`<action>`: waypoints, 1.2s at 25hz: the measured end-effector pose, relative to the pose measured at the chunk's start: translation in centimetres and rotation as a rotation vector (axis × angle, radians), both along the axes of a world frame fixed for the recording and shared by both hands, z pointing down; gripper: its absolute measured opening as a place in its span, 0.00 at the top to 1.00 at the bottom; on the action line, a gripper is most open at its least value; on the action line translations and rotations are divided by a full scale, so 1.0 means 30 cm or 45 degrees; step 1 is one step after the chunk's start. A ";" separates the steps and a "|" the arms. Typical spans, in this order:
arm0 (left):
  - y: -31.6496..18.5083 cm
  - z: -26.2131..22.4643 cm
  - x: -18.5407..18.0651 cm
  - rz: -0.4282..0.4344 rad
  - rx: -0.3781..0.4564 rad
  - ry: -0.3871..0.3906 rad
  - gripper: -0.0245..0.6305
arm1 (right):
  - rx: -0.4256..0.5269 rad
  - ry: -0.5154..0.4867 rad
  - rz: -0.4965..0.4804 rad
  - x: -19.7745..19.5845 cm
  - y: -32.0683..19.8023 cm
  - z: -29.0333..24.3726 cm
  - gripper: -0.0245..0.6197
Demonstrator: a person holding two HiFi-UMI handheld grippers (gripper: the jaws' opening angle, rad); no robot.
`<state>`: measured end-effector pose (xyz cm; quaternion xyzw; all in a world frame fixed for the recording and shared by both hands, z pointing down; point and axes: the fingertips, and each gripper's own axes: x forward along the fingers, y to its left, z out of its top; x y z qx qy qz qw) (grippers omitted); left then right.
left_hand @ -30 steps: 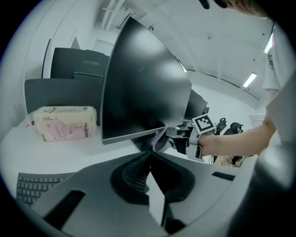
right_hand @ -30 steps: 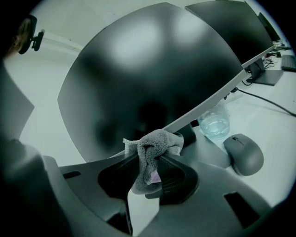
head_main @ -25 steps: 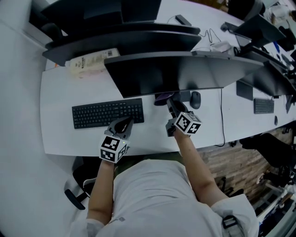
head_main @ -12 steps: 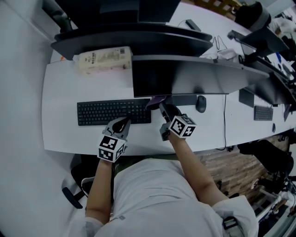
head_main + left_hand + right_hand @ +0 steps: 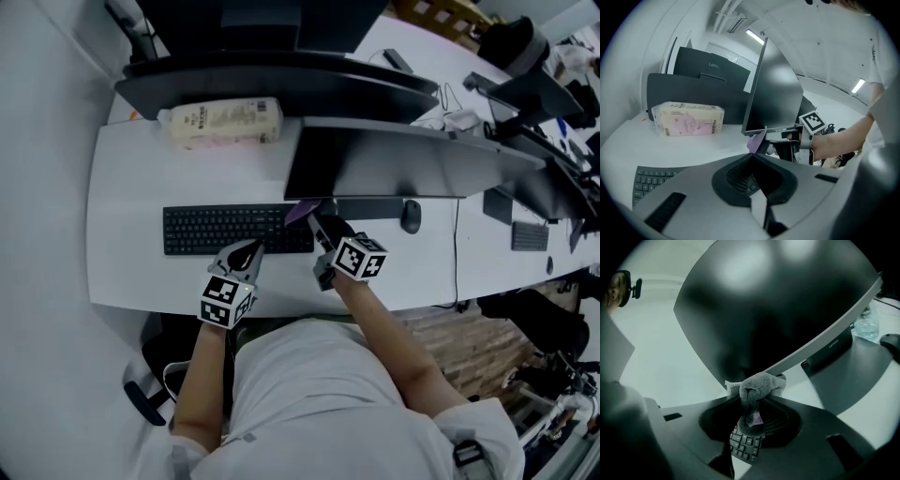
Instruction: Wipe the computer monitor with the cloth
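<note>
The right gripper (image 5: 317, 225) has its jaws closed on the cloth (image 5: 757, 387), which is bunched into a grey knot with a purple side. The cloth is at the lower edge of the monitor (image 5: 394, 164), near its left corner, and it seems to touch the frame there. The left gripper (image 5: 249, 251) has its jaws together and nothing between them. It hangs above the front part of the keyboard (image 5: 225, 229), apart from the screen.

In my judgement the wiping is at its beginning, since the cloth is only at the bottom edge. To do it well, the cloth should lie on the glass with its soft bulk, so that the hard jaw tips never meet the screen. Long strokes that overlap each other, with light pressure, seem best. The monitor stands on one foot and can tilt or turn if it is pushed hard. The free left gripper could steady the frame from the side. The keyboard is just under the working hand, so low strokes need care.

The desk (image 5: 131, 187) is white, smooth and curved at the front. On it are a tissue pack (image 5: 225, 122) behind the keyboard and a mouse (image 5: 410, 217) to the right under the screen. More dark monitors stand behind and on the next desks at the right. Strip lights show on the ceiling.
</note>
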<state>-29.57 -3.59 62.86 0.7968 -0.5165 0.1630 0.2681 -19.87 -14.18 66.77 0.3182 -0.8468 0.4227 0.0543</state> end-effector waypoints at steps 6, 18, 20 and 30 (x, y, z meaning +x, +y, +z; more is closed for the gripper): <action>0.017 0.011 -0.038 -0.015 -0.007 0.004 0.96 | -0.030 -0.038 -0.047 -0.085 0.036 0.001 0.77; 0.037 0.014 -0.105 -0.054 0.001 0.013 0.96 | -0.096 -0.110 -0.187 -0.272 0.109 -0.016 0.77; 0.043 0.017 -0.116 -0.064 0.002 0.016 0.96 | -0.107 -0.123 -0.209 -0.301 0.119 -0.019 0.77; 0.079 0.042 -0.152 -0.095 -0.015 0.032 0.96 | -0.160 -0.193 -0.214 -0.386 0.101 -0.043 0.77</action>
